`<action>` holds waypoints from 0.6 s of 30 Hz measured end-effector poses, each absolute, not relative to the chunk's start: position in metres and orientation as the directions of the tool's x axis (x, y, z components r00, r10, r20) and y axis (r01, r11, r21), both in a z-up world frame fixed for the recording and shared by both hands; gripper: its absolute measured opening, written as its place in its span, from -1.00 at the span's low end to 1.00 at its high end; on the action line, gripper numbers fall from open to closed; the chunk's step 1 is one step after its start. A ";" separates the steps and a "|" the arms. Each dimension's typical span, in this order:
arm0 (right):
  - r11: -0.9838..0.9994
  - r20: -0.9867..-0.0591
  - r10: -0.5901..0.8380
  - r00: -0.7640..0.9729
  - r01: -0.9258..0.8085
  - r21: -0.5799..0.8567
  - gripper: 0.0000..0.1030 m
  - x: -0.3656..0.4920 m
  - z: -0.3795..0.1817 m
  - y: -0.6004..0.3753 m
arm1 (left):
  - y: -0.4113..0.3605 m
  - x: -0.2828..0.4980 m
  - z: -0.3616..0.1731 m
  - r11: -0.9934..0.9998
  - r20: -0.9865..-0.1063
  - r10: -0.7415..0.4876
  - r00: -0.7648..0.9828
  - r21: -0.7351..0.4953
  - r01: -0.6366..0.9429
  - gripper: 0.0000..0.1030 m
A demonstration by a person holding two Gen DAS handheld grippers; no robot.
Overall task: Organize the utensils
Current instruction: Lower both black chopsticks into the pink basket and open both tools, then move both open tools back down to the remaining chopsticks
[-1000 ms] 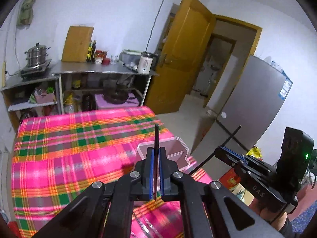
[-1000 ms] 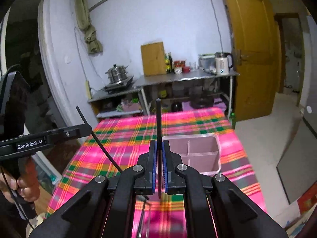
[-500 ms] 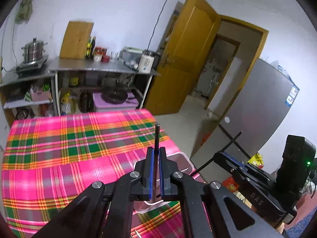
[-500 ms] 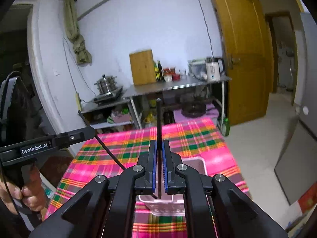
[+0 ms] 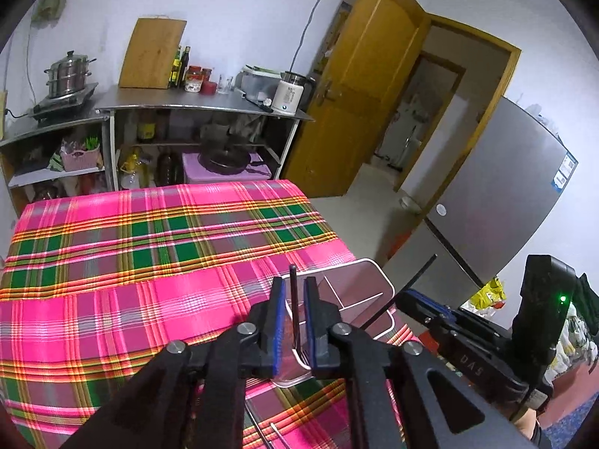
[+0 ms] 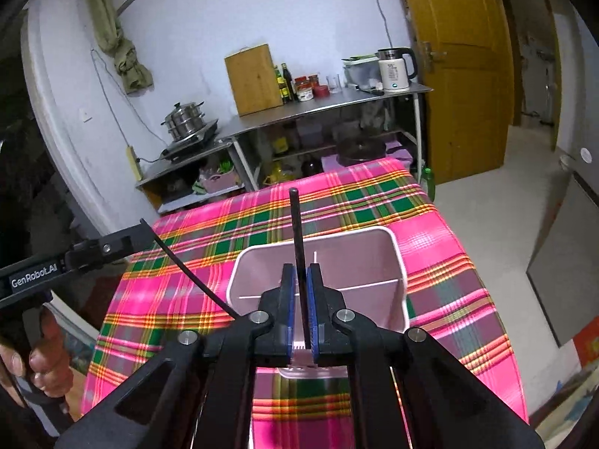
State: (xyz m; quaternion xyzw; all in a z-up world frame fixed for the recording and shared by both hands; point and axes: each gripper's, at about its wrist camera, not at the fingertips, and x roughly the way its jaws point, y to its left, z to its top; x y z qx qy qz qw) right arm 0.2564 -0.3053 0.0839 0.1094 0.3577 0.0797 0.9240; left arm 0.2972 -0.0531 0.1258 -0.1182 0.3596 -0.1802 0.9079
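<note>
Just below your right gripper (image 6: pixel 302 299) sits the pale pink divided holder (image 6: pixel 397 262) on the plaid tablecloth (image 6: pixel 441 232). Both grippers' jaws have just been opening, standing slightly apart around thin black chopsticks (image 6: pixel 299 247); your left gripper (image 5: pixel 292 312) reads "GenRobot.AI", your right "DAS".

**Kitchen clutter behind the plaid cloth**

A pink and green plaid cloth (image 5: pixel 149 262) covers the tabletop. Behind it a steel shelf unit (image 5: pixel 202 103) carries a wooden cutting board (image 5: pixel 151 54) leaning on the wall, a stacked steamer pot (image 5: pixel 67 75) and a white kettle (image 5: pixel 288 93). A yellow door (image 5: pixel 359 93) stands open beside a grey refrigerator (image 5: pixel 498 194).
</note>
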 end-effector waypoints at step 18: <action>0.957 -0.571 0.264 0.777 -0.138 0.256 -0.70 0.178 0.104 -0.290 | -0.003 0.187 0.132 0.935 -0.516 -0.335 0.789 -0.283 0.212 -0.52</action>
